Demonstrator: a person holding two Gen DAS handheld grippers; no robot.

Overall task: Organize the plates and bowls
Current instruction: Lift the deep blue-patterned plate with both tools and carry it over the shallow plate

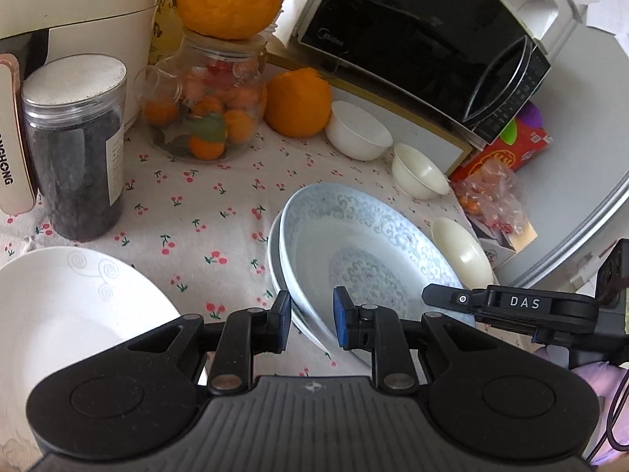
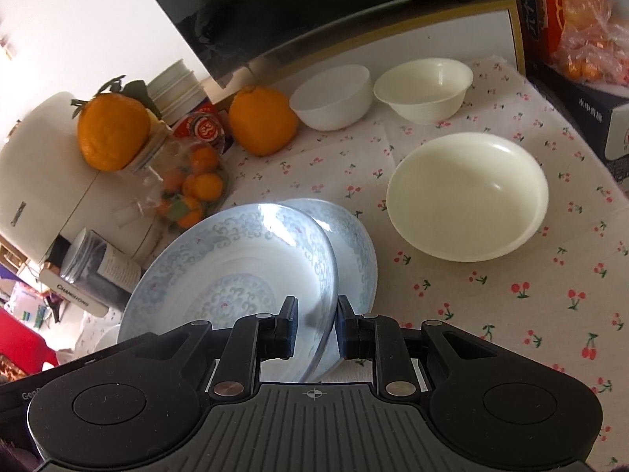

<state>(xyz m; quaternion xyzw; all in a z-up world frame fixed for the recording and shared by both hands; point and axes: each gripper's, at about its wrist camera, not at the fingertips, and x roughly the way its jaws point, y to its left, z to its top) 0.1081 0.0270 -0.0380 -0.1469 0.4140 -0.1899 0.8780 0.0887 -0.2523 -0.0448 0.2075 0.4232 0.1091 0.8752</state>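
Observation:
A blue-patterned plate (image 1: 365, 244) rests tilted on a second patterned plate (image 1: 275, 263) on the cherry-print tablecloth. My left gripper (image 1: 312, 322) is shut on the top plate's near-left rim, which runs between the blue pads. My right gripper (image 2: 316, 328) is shut on the opposite rim of the same plate (image 2: 236, 267), and the lower plate (image 2: 355, 244) shows behind it to the right. From the left wrist view, the right gripper (image 1: 436, 298) reaches in at the plate's right edge. A white plate (image 1: 70, 306) lies at the lower left.
A white bowl (image 2: 334, 96), a cream bowl (image 2: 424, 88) and a larger cream bowl (image 2: 468, 196) stand on the cloth. Behind them is a microwave (image 1: 412, 39). Oranges (image 1: 297, 104), a glass jar of fruit (image 1: 204, 110) and a dark-filled jar (image 1: 74, 149) crowd the left.

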